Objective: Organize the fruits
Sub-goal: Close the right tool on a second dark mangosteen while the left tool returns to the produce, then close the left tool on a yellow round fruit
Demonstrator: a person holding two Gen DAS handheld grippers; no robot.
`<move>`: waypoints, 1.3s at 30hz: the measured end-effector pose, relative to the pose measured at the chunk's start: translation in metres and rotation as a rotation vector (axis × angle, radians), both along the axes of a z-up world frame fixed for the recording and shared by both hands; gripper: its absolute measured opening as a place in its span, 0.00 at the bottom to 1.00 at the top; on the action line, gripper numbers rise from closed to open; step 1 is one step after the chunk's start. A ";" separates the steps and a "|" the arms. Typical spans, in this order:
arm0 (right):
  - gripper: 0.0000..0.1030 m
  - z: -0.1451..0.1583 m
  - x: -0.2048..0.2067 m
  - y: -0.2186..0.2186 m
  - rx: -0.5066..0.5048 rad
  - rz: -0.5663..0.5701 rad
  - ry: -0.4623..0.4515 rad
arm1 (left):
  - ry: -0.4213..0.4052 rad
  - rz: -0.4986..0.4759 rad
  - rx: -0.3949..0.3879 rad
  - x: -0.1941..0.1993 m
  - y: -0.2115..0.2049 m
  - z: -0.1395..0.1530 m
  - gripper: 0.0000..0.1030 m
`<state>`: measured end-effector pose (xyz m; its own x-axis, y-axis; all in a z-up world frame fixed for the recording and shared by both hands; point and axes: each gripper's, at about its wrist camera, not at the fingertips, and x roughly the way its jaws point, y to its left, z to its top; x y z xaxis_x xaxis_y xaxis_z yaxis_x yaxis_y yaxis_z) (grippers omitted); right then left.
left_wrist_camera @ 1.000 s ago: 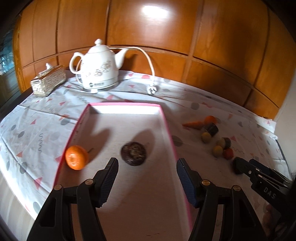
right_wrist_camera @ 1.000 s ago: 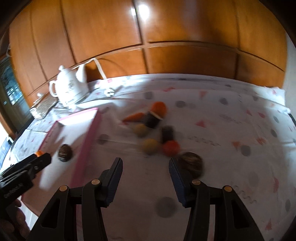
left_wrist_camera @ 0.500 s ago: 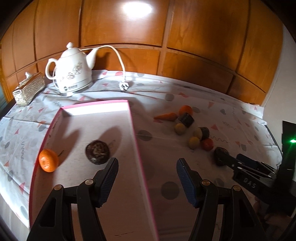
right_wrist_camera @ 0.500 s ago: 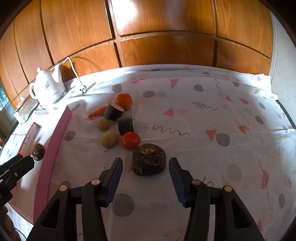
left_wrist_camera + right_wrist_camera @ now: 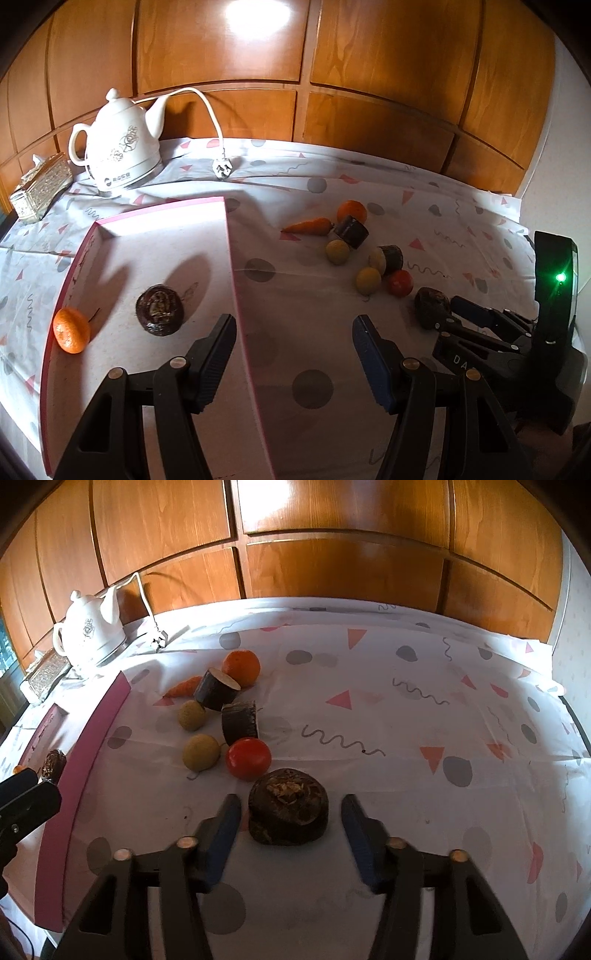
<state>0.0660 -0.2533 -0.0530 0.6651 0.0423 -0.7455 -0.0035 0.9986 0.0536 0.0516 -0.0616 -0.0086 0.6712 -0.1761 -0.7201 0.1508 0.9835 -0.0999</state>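
A pink-rimmed tray (image 5: 229,236) holds a small orange (image 5: 71,330) and a dark round fruit (image 5: 159,308). My left gripper (image 5: 293,354) is open and empty, over the tray's right rim. On the cloth lie an orange (image 5: 241,666), a carrot (image 5: 183,687), two dark cut pieces (image 5: 216,688) (image 5: 240,722), two yellow-green fruits (image 5: 192,715) (image 5: 201,752) and a red tomato (image 5: 248,758). My right gripper (image 5: 290,818) is open, its fingers on either side of a dark brown round fruit (image 5: 289,806), not touching it.
A white kettle (image 5: 118,153) with cord and plug (image 5: 221,168) stands at the back left, beside a patterned tissue box (image 5: 40,188). Wood panelling runs behind the table. The tray also shows in the right wrist view (image 5: 88,749).
My left gripper has swung right, from over the tray's middle to its right rim. My right gripper has moved forward until its fingers flank the dark brown fruit.
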 end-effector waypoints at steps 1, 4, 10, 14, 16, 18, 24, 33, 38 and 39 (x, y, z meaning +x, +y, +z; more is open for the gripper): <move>0.44 0.000 0.000 0.000 -0.003 0.001 -0.001 | 0.004 -0.003 0.001 0.002 -0.002 -0.001 0.64; 0.44 0.000 -0.001 -0.002 -0.024 -0.004 -0.009 | 0.012 -0.005 0.002 0.005 -0.006 -0.004 0.64; 0.44 -0.001 0.000 -0.012 -0.078 -0.055 -0.019 | 0.035 -0.016 -0.005 0.014 -0.016 -0.010 0.64; 0.44 -0.002 0.002 -0.022 -0.096 -0.086 -0.025 | 0.051 -0.019 -0.004 0.019 -0.022 -0.014 0.64; 0.44 -0.003 0.002 -0.028 -0.099 -0.101 -0.030 | 0.058 -0.018 -0.005 0.021 -0.023 -0.017 0.64; 0.44 -0.003 0.002 -0.033 -0.089 -0.114 -0.034 | 0.063 -0.017 -0.005 0.023 -0.024 -0.018 0.64; 0.45 -0.006 0.002 -0.039 -0.057 -0.119 -0.045 | 0.079 -0.022 -0.019 0.032 -0.029 -0.023 0.64; 0.45 -0.013 0.002 -0.049 0.017 -0.139 -0.024 | 0.067 -0.044 0.026 0.044 -0.051 -0.028 0.64; 0.45 -0.013 0.001 -0.050 0.023 -0.141 -0.028 | 0.059 -0.048 0.030 0.050 -0.058 -0.029 0.64; 0.45 -0.013 0.000 -0.049 0.023 -0.141 -0.029 | 0.058 -0.050 0.029 0.051 -0.059 -0.030 0.64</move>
